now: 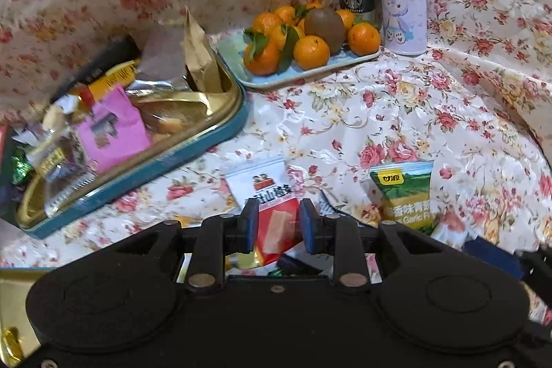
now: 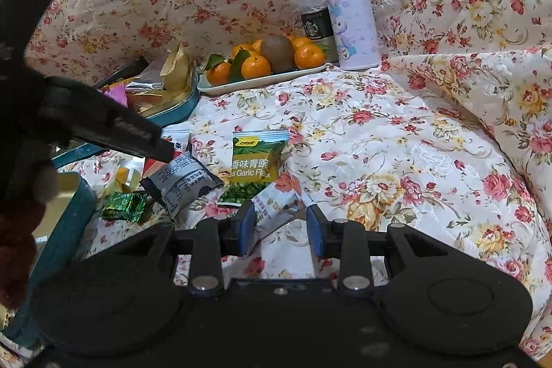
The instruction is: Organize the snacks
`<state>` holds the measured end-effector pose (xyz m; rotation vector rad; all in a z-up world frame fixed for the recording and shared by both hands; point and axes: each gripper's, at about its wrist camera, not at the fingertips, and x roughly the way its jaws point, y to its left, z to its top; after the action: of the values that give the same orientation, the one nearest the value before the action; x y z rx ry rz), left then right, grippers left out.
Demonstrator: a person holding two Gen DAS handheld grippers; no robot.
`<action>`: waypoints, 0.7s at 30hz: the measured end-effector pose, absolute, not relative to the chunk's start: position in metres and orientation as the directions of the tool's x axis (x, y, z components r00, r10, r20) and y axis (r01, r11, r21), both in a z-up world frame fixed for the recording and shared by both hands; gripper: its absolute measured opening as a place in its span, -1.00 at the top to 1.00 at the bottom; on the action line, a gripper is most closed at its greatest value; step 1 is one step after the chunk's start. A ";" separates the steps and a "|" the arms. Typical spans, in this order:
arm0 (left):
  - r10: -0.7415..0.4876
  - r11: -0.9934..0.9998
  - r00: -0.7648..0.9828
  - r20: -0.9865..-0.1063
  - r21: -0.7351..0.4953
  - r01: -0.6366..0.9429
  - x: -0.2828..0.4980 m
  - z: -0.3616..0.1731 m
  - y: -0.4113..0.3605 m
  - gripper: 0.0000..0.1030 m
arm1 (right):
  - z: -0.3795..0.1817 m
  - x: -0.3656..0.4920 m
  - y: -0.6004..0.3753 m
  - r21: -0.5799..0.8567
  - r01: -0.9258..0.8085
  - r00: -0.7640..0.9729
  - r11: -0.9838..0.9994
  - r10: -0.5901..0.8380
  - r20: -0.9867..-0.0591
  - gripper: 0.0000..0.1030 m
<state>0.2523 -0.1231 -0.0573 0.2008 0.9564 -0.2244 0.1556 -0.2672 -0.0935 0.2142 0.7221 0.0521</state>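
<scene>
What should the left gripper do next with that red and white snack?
Probably lower the left gripper a little and close: the red and white snack packet lies between its parted blue pads on the floral cloth, not yet squeezed. The blue tin waits nearby.

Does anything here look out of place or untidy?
Yes. Several snack packets, such as the green pea packet and a grey packet, lie loose on the floral cloth outside the blue tin.

Cloth (image 2: 396, 161) open on right — tin (image 1: 220, 133), tray (image 1: 310, 71) block left/back.
</scene>
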 end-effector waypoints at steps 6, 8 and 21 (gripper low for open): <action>-0.081 0.962 0.541 -0.837 0.077 0.263 0.260 -0.063 -0.134 0.29 | -0.093 0.152 -0.267 0.212 0.019 0.749 0.977 0.127 -0.650 0.32; -0.077 0.964 0.534 -0.842 0.074 0.256 0.264 -0.063 -0.136 0.29 | -0.092 0.151 -0.266 0.215 0.020 0.748 0.976 0.128 -0.651 0.32; -0.010 0.969 0.523 -0.852 0.120 0.214 0.268 -0.064 -0.138 0.08 | -0.093 0.148 -0.269 0.245 0.026 0.744 0.969 0.145 -0.653 0.31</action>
<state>0.2676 -0.1384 -0.0636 0.2207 1.0131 -0.1359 0.1477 -0.2694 -0.0931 0.2459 0.7313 0.0660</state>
